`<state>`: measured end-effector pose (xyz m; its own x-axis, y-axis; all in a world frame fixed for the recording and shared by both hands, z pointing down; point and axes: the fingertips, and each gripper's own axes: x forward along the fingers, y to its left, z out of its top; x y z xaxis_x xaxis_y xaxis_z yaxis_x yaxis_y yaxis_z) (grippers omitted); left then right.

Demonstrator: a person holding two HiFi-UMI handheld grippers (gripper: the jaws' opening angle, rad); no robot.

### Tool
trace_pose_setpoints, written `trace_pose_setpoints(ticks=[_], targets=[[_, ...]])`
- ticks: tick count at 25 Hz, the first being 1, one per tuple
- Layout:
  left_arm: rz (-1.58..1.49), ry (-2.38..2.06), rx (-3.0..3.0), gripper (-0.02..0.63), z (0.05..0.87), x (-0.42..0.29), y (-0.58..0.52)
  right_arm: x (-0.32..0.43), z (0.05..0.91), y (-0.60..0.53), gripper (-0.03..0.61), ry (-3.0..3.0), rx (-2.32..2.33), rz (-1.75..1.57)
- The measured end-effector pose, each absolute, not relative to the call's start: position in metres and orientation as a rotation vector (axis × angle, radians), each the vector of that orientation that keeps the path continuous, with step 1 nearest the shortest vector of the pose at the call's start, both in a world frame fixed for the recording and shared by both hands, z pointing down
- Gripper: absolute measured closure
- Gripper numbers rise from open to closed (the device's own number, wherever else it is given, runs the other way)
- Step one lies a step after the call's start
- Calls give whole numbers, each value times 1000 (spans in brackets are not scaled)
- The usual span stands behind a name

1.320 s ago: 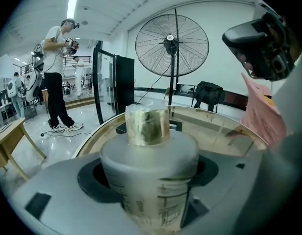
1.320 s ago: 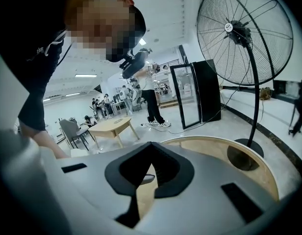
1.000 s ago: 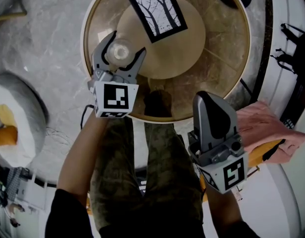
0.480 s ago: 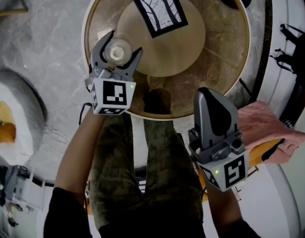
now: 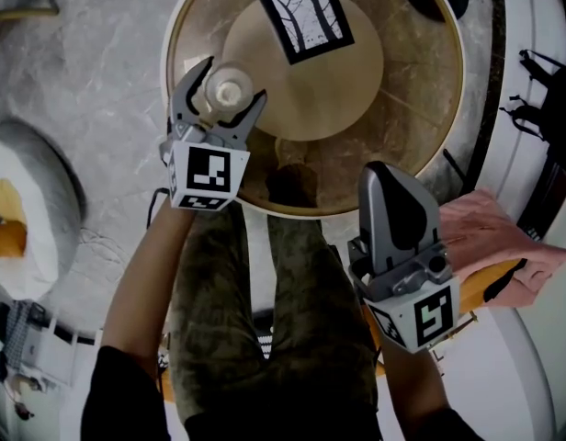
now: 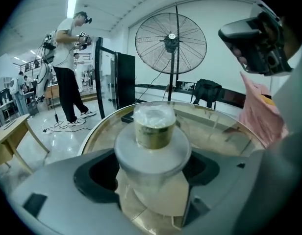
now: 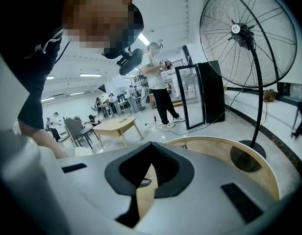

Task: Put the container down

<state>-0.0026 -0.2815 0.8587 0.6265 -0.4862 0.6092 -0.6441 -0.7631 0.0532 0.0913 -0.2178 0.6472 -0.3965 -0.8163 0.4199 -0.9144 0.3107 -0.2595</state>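
A small clear container (image 5: 227, 90) with a pale lid sits between the fingers of my left gripper (image 5: 233, 81), which is shut on it over the left part of the round glass-topped table (image 5: 421, 108). In the left gripper view the container (image 6: 154, 130) fills the middle, its gold-coloured band showing under the lid, with the left gripper (image 6: 153, 170) clasping its lower body. Whether its base touches the glass cannot be told. My right gripper (image 5: 387, 178) hangs shut and empty at the table's near edge, away from the container; the right gripper (image 7: 141, 177) holds nothing.
A black-framed picture of bare trees (image 5: 302, 13) lies on the table's tan centre disc. A pink cloth (image 5: 490, 237) is at the right, a white round seat (image 5: 30, 219) at the left. A tall standing fan (image 6: 170, 43) and a person stand beyond the table.
My left gripper has carried the container slightly farther in over the table. The right gripper has hardly moved.
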Motion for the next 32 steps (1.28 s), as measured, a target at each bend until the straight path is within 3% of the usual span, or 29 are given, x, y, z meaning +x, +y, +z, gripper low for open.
trace_pose_setpoints(ticks=[6,11,17,22,26,28,29,32], targets=[[825,-918,2538,239,838,-22,-265,91,627,-215,557,-2364,1592,674],[635,-969,2504,241,770,-56,-256,98,592,-222,557,-2368,1621,664],[409,-1039,2483,242,609,-66,-260,119,528,-223,557,-2203,1709,616],[198,-975,2499,247,427,-27,-254,132,419,-208,557,-2242,1722,580],[165,-999,2533,374,333,-23,-250,133,348,-205,557,-2274,1749,540],[194,-1069,2536,510,304,-38,-258,122,319,-215,557,-2305,1764,504],[188,-1092,2550,545,288,-44,-260,118,302,-219,557,-2316,1774,476],[143,-1072,2635,578,244,-50,-261,116,252,-228,557,-2324,1829,379]])
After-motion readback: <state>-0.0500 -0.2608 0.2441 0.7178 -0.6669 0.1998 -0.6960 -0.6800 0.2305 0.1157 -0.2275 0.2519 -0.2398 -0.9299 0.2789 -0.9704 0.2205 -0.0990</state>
